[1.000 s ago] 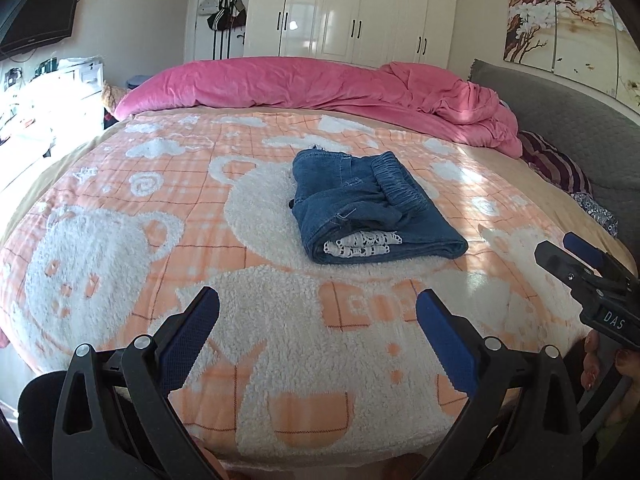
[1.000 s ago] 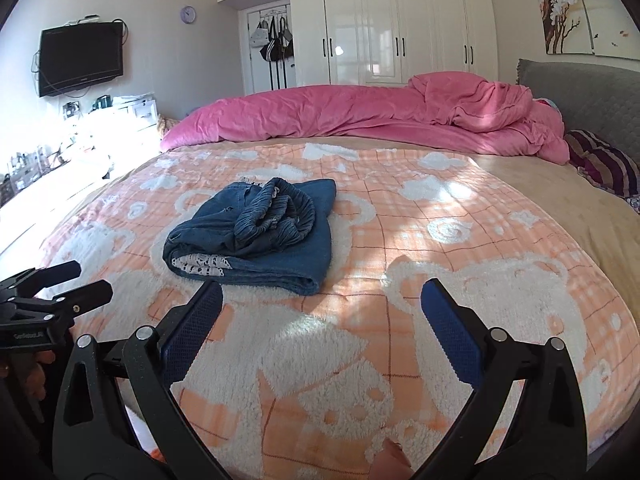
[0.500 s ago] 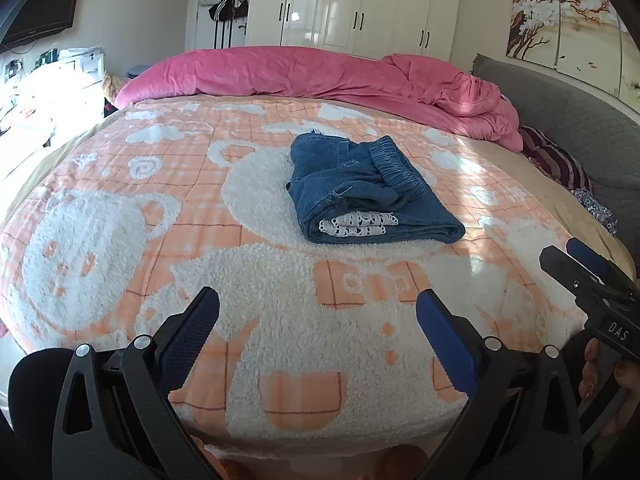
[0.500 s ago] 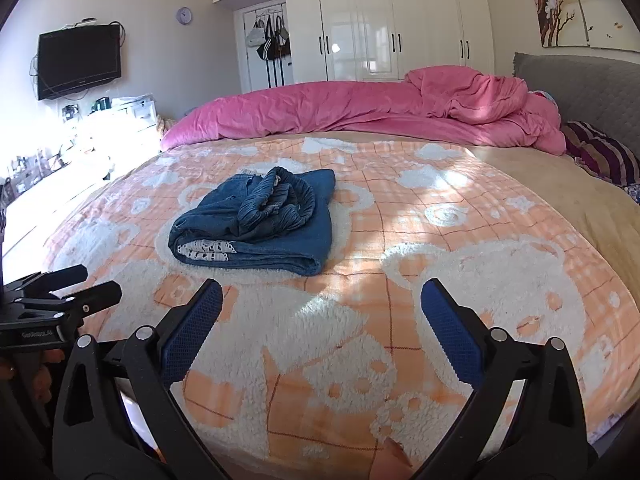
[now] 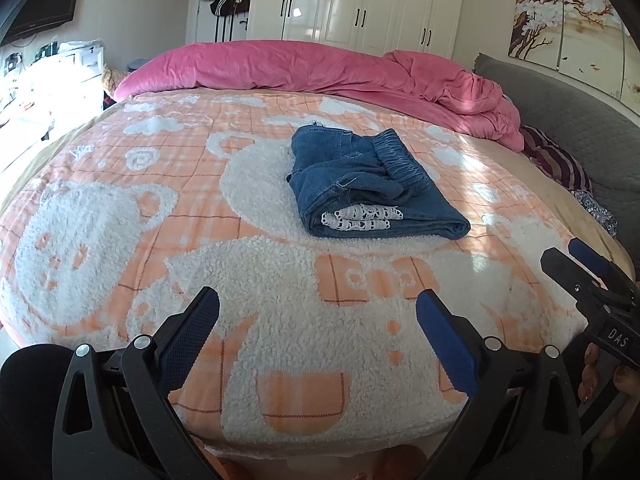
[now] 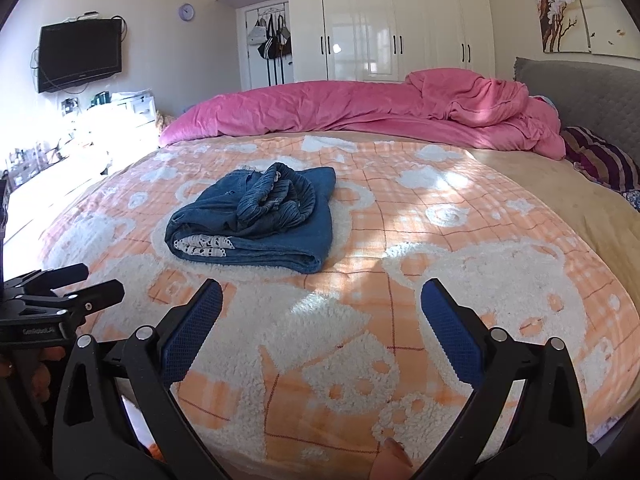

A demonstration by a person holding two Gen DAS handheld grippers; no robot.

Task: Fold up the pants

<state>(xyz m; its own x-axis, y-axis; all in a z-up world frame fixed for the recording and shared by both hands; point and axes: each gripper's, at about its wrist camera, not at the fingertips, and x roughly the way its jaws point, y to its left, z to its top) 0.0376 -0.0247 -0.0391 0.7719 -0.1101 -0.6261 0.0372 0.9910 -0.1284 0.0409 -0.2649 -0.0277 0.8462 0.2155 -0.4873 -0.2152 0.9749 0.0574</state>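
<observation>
1. The pants [image 5: 372, 184] are blue denim and lie folded in a thick bundle on the bed [image 5: 120, 216], around the middle of the orange and white blanket [image 5: 280, 320].
2. A white lace trim shows at the folded end that faces the near edge of the bed.
3. The left gripper [image 5: 318, 330] is over the near edge of the bed, its blue fingers [image 5: 188, 332] spread wide, with nothing between them.
4. The right gripper [image 6: 322, 320] is also at the near edge, fingers [image 6: 450, 328] spread and holding nothing.
5. Both grippers are well apart from the pants.
6. A pink duvet [image 6: 360, 112] lies bunched along the far edge of the bed.
</observation>
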